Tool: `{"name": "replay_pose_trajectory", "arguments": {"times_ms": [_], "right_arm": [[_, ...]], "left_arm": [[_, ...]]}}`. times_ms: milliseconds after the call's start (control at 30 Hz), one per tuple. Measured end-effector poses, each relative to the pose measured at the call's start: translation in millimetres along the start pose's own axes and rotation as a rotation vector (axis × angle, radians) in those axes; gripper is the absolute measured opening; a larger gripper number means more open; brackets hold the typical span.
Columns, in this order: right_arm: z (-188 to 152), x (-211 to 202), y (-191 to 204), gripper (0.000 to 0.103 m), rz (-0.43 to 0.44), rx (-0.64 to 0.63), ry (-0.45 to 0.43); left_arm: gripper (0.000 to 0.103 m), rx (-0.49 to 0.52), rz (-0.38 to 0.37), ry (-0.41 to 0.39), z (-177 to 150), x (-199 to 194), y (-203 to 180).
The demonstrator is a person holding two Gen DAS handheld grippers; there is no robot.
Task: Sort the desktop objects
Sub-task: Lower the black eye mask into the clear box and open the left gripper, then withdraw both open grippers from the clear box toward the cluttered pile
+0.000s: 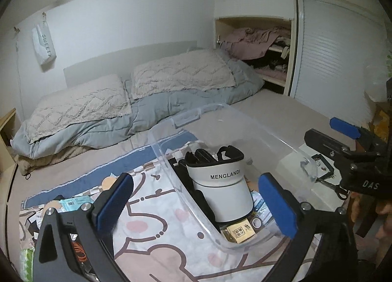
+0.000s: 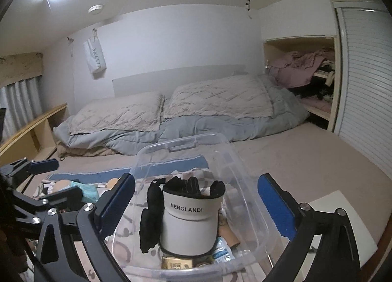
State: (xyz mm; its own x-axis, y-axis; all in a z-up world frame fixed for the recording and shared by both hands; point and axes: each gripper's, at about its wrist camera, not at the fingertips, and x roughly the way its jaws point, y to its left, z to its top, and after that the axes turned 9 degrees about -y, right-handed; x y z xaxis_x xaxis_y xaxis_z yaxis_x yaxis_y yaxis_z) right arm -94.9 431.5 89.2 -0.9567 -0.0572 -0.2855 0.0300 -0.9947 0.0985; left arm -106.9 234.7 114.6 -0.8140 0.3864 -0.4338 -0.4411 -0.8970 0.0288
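Both grippers hang empty over the bed: the left gripper (image 1: 196, 206) stands wide, its blue pads well apart with nothing between them, and the right gripper (image 2: 196, 206) is spread just as wide, also holding nothing. Below and ahead of them sits the clear plastic bin (image 1: 276, 134), resting on a cartoon-print cloth (image 1: 152, 211) laid over the bed. Inside the bin a white visor cap (image 1: 221, 196) marked MENGLAND stands propped up, with black gloves (image 1: 201, 157) behind it, a small gold packet (image 1: 241, 231) at the near end and a roll of tape (image 1: 256, 221) just beside that.

Loose things not yet sorted lie on the cloth to the left: a teal packet (image 1: 73, 202) and some orange rubber bands (image 1: 79, 252) (partly hidden under the left gripper's frame). A white board (image 1: 301, 161) lies to the right of the bin.

My worry is the bin itself. It is light, thin-walled and sits on soft bedding, so a pad that clips the near rim on the way in or out would likely tip or slide it. The cap stands high and leans, and a careless drop beside it could knock it over onto the smaller items. With the two grippers close together, as the right wrist view shows, reaching for the same object risks a collision. The rubber bands look hard to pinch from soft cloth; the pads may gather fabric instead.
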Motion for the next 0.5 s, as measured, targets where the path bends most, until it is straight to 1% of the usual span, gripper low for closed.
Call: {"name": "replay_pose_trajectory", "arguments": {"times_ms": [133,267,400,500], "right_arm": [[-10,-11,-1,0.103,-0.015,0.01,-0.012],[-20,-21,0,0.103,-0.015,0.014,-0.021],[-30,-31,0,0.103,-0.018,0.008,-0.041],[-36,-38,-1,0.103,-0.007,0.016,-0.059]], "left_arm": [[0.103,-0.013,-0.014,-0.005,-11,-9,5],[0.103,-0.023,-0.006,-0.017,-24,-21,13],[0.103,-0.068,-0.004,-0.026,-36,-30,28],[0.103,-0.077,0.015,-0.041,-44,-37,34]]}}
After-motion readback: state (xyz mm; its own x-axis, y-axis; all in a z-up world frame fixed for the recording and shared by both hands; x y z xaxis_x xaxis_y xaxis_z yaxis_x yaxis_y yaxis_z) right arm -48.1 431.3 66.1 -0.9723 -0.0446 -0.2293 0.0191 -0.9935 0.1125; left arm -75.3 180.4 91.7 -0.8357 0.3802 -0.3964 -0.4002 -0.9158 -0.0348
